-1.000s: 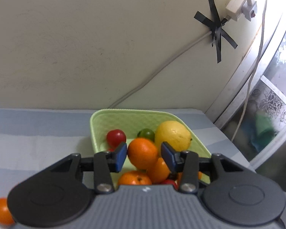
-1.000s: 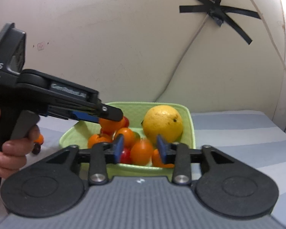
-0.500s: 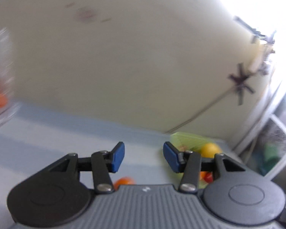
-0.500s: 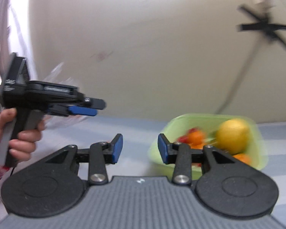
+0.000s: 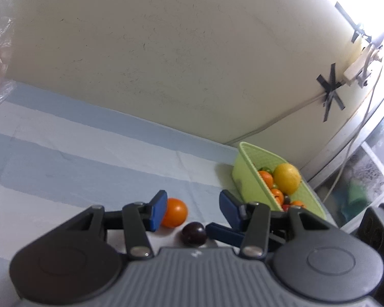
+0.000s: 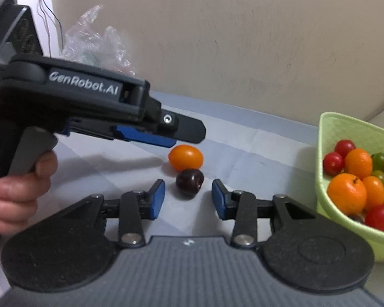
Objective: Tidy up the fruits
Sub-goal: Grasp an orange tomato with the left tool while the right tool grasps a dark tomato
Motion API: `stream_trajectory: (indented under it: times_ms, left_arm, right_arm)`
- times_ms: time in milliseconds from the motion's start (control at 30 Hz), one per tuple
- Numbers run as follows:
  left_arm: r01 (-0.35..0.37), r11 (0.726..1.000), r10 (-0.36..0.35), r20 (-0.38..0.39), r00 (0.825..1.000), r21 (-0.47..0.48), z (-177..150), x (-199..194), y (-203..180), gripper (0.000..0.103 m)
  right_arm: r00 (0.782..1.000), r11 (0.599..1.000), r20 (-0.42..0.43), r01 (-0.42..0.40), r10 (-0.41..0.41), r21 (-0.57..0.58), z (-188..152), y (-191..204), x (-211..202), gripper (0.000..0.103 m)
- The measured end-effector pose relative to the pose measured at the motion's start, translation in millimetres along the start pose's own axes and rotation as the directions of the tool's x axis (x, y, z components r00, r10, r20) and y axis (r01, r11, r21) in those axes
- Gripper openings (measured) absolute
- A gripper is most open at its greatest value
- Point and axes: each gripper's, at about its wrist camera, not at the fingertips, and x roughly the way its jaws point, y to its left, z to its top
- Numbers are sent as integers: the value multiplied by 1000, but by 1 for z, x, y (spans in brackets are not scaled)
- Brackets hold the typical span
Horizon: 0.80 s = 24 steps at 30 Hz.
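On the striped cloth lie two loose fruits, an orange tomato and a dark plum just in front of it. My right gripper is open and low, with the plum between its blue fingertips and untouched by them. Held by a hand, my left gripper hovers above the orange tomato. In the left wrist view the left gripper is open. The orange tomato sits by its left pad and the plum is nearer. The green basket of fruit stands to the right.
The basket holds a yellow lemon, oranges and small tomatoes, close to the wall. A crumpled clear plastic bag lies at the back left. A taped cable runs along the wall toward a window frame on the right.
Both grippers have swung left, away from the basket, and come down to the two loose fruits on the cloth. The orange seen between the left jaws earlier is no longer there.
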Motion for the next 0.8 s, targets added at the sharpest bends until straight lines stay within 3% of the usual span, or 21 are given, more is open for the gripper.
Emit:
stream_trajectory:
  times_ms: [133,433,533,633,800]
  left_arm:
    - [-23,1000,23,3,1000,11,-1,6,-2,46]
    - [-142,979,136,46,990,145,-14,15,-25,46]
    - [-164,974,163,19,986,159,-19,25,-26,38]
    - [-204,959,197,55,979,199,-26,25,-30,32]
    - [-172,972,166,46,985,161,-28,13,-31,30]
  right_arm:
    - [1000,1000,5,5,-5,0,-2,-3,1,26]
    - [999,999,29,35,-35,-4,-26,-16,-42,26]
    - [999,999,25,44,-45,16,-32,-21,-48,26]
    - [999,998,25,46,-47,33,-34,-23,-44,26]
    - [999,999,38,37,-38,39,-33,-16,-46,26]
